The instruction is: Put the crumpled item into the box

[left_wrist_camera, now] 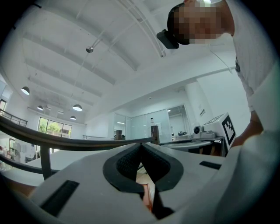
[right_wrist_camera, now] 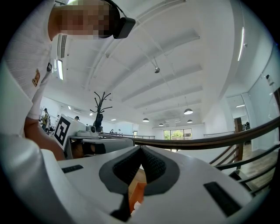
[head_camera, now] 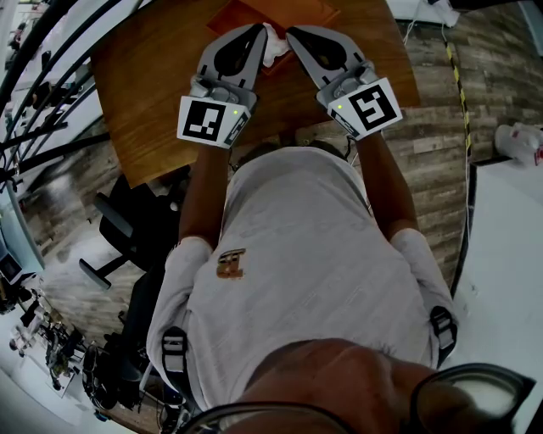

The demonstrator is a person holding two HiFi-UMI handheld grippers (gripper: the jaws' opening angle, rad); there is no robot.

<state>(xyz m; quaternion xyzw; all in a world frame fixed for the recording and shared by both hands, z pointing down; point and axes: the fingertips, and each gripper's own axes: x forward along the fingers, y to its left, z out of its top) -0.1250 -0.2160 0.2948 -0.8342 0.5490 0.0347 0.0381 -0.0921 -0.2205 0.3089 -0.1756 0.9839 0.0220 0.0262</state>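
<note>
Closest in each gripper view are the tongs themselves: the left tongs (left_wrist_camera: 141, 145) have their dark ribbed jaws pressed together at the tips with nothing clamped between them, and the right tongs (right_wrist_camera: 141, 148) are closed and empty in the same way. Through the slit below each pair of jaws shows a sliver of orange-brown box (right_wrist_camera: 136, 192), and in the right gripper view a scrap of white lies at its lower edge. In the head view, at the top centre of the frame, the left tongs (head_camera: 258, 32) and right tongs (head_camera: 291, 35) angle toward each other, tips nearly meeting. The crumpled white item (head_camera: 273, 47) lies in the narrow wedge between them, over the near edge of the box (head_camera: 301, 10); whether it rests inside the box or on its rim cannot be told. The box sits on a brown wooden table (head_camera: 153, 76) in the upper part of the frame. A black office chair (head_camera: 119, 233) stands at the left on the wood-plank floor (head_camera: 437, 144).
</note>
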